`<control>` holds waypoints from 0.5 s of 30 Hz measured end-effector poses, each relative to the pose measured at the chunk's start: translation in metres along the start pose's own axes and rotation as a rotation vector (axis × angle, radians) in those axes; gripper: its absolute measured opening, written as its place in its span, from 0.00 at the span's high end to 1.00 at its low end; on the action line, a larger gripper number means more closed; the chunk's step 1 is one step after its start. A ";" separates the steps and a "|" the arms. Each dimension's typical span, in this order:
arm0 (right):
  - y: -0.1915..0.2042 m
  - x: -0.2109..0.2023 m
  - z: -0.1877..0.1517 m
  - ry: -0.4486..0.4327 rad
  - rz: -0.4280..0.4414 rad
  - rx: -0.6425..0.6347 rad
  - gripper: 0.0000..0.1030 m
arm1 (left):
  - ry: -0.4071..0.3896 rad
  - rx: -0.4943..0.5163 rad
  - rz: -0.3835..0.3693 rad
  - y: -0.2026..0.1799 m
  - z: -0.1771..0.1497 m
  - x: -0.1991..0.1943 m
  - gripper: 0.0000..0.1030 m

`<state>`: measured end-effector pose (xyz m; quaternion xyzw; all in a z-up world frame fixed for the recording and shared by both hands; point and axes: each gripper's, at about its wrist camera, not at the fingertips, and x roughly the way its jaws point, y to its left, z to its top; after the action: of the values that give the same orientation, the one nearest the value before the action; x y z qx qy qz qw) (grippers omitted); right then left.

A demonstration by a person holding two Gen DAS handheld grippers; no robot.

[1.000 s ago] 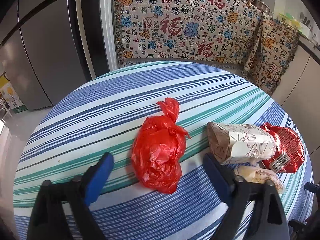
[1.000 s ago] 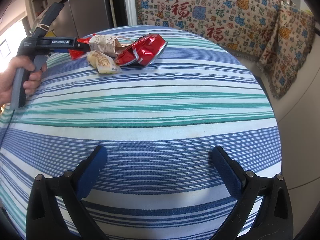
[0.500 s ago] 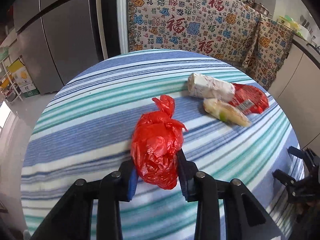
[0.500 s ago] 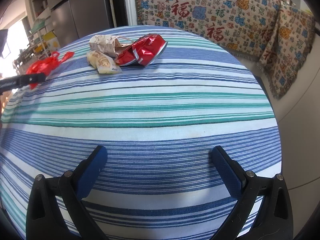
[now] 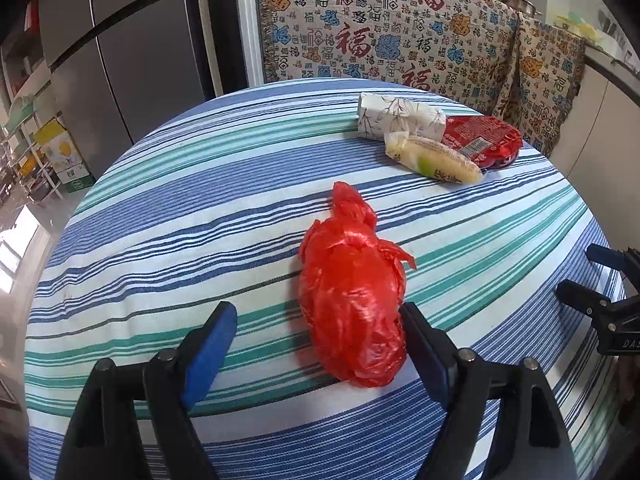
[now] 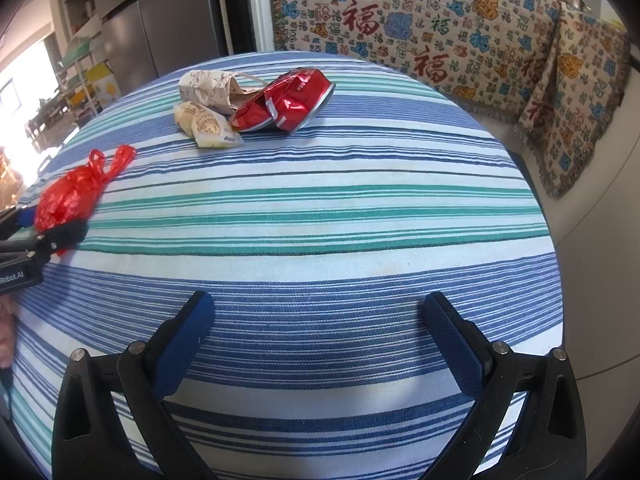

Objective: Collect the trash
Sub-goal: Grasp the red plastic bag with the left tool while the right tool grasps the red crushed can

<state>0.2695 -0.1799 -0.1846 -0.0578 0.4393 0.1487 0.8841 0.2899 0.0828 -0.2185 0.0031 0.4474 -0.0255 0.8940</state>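
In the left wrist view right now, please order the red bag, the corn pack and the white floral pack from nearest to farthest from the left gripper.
1. Red bag: between the open fingers of the left gripper, against the right one.
2. Corn pack: farther, to the right.
3. White floral pack: just behind the corn pack.

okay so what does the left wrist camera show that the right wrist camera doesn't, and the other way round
Only the left wrist view shows the open left gripper from behind, its right finger beside the red plastic bag, and the snack pack's label side. Only the right wrist view shows the open right gripper over bare striped tablecloth, and the floral paper wrapper's open end. Both show the bag, the wrapper, the red snack pack, the pale food packet and the patterned blanket.
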 end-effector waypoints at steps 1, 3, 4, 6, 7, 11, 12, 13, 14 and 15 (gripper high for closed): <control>0.000 0.000 0.000 -0.001 0.001 0.000 0.00 | 0.001 0.002 0.003 0.000 0.000 0.000 0.18; -0.002 -0.003 0.002 -0.022 0.024 0.011 0.02 | 0.002 0.012 0.008 -0.002 -0.001 0.000 0.16; -0.004 -0.008 0.006 -0.055 0.044 0.026 0.02 | 0.003 0.013 0.006 -0.002 -0.002 0.000 0.15; -0.011 -0.018 0.019 -0.131 0.059 0.073 0.02 | 0.003 0.011 0.003 -0.001 -0.003 0.000 0.15; -0.015 -0.022 0.027 -0.165 0.071 0.104 0.01 | 0.003 0.012 0.004 -0.001 -0.003 0.001 0.15; -0.030 -0.011 0.062 -0.200 0.155 0.250 0.01 | 0.003 0.013 0.004 -0.001 -0.002 0.001 0.14; -0.031 -0.005 0.070 -0.204 0.172 0.274 0.01 | 0.003 0.014 0.003 -0.001 -0.002 0.001 0.14; -0.032 0.002 0.078 -0.202 0.191 0.294 0.01 | 0.003 0.013 0.002 -0.001 -0.002 0.001 0.14; -0.033 0.007 0.083 -0.200 0.207 0.311 0.01 | 0.003 0.014 0.002 -0.002 -0.002 0.001 0.14; -0.033 0.013 0.090 -0.196 0.228 0.328 0.02 | 0.003 0.014 0.002 -0.001 -0.002 0.001 0.14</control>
<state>0.3556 -0.1874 -0.1412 0.1513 0.3733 0.1793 0.8976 0.2886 0.0816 -0.2206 0.0098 0.4484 -0.0277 0.8933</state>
